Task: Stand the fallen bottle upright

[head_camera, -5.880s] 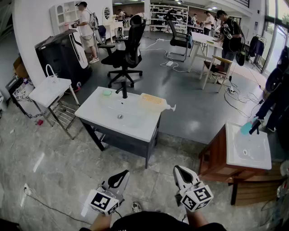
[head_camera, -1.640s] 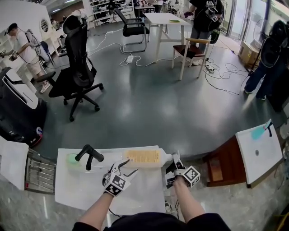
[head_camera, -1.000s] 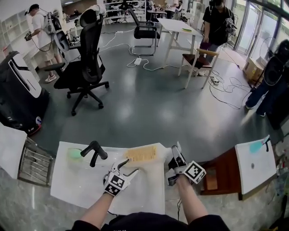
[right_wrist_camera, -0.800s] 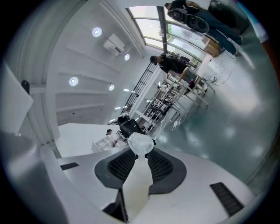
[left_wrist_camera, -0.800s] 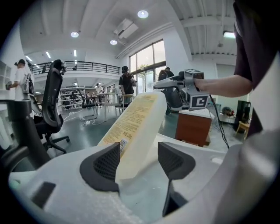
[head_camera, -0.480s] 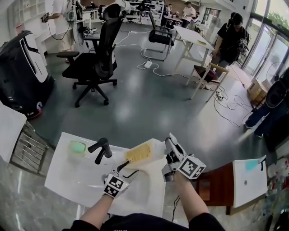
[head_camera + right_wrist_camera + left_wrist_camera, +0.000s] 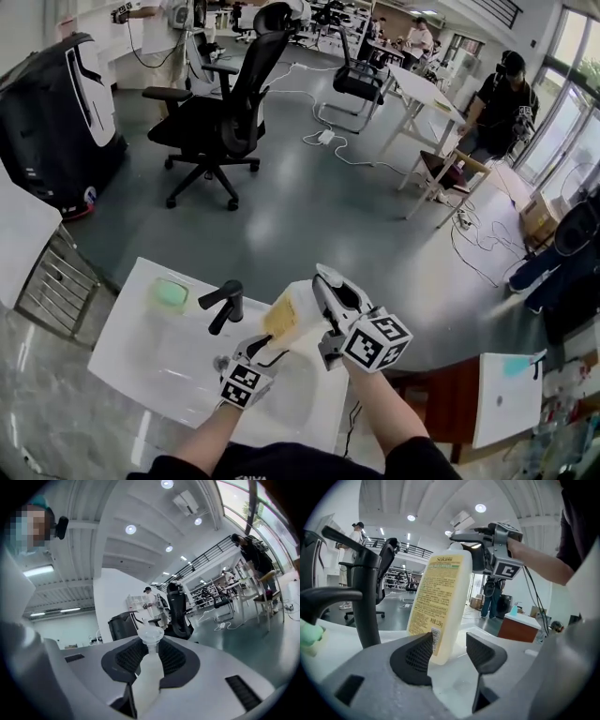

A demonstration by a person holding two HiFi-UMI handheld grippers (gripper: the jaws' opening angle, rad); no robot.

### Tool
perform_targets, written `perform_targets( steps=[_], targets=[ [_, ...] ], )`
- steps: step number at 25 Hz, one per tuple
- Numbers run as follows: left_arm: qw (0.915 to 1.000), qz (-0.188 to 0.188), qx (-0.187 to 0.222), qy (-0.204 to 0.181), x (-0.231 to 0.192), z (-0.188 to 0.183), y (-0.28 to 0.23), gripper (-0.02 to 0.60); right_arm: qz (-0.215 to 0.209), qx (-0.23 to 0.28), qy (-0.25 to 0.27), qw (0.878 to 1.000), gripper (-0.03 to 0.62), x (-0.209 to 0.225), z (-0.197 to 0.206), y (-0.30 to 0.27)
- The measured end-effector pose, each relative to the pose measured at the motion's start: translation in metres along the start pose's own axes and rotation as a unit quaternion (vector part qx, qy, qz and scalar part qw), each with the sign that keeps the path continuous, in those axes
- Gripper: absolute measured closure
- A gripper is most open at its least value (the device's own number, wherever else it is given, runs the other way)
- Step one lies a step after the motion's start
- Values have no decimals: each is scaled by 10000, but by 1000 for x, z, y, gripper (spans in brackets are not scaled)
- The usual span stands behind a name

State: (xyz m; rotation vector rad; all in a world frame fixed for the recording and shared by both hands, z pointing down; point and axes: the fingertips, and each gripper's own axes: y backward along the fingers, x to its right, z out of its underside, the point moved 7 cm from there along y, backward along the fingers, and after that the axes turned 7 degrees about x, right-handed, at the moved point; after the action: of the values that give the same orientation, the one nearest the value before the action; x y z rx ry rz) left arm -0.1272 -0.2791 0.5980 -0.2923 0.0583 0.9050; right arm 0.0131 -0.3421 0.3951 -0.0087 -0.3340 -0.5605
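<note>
Nearest the person, the left claw (image 7: 449,645) stood open, its jaws having just been closing; the base of the bottle (image 7: 440,602) sat between them, close against one pad with a gap to the other. The bottle, pale yellow with a printed label, leaned steeply with its base down at the white tabletop (image 7: 141,347) and its neck raised. The right claw (image 7: 150,652) was clamped on that neck just under the pump top, holding the upper end up. Just beside the bottle, on the left in the head view, rose a black faucet (image 7: 223,306), and a green bar of soap (image 7: 172,292) lay beyond it near the tabletop's far edge. Off to the right stood a second white sink unit (image 7: 506,398). Farther off on the grey floor were a black office chair (image 7: 230,103), a black-and-white machine (image 7: 56,108), a wooden chair (image 7: 448,173) and a person in black (image 7: 502,103).
</note>
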Motion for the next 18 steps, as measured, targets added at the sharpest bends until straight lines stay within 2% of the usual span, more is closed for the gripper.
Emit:
perform_targets(
  steps=[3, 8, 18],
  targets=[
    [9998, 2, -22, 182, 0, 5, -1, 385, -415, -219, 630, 9969, 496, -20, 4, -11],
    [9987, 107, -65, 488, 7, 7, -4, 402, -1116, -422, 1537, 9809, 494, -51, 10, -18],
    [9970, 367, -99, 681, 8, 9, -7, 400, -1123, -192, 1509, 9820, 484, -46, 12, -9]
  ],
)
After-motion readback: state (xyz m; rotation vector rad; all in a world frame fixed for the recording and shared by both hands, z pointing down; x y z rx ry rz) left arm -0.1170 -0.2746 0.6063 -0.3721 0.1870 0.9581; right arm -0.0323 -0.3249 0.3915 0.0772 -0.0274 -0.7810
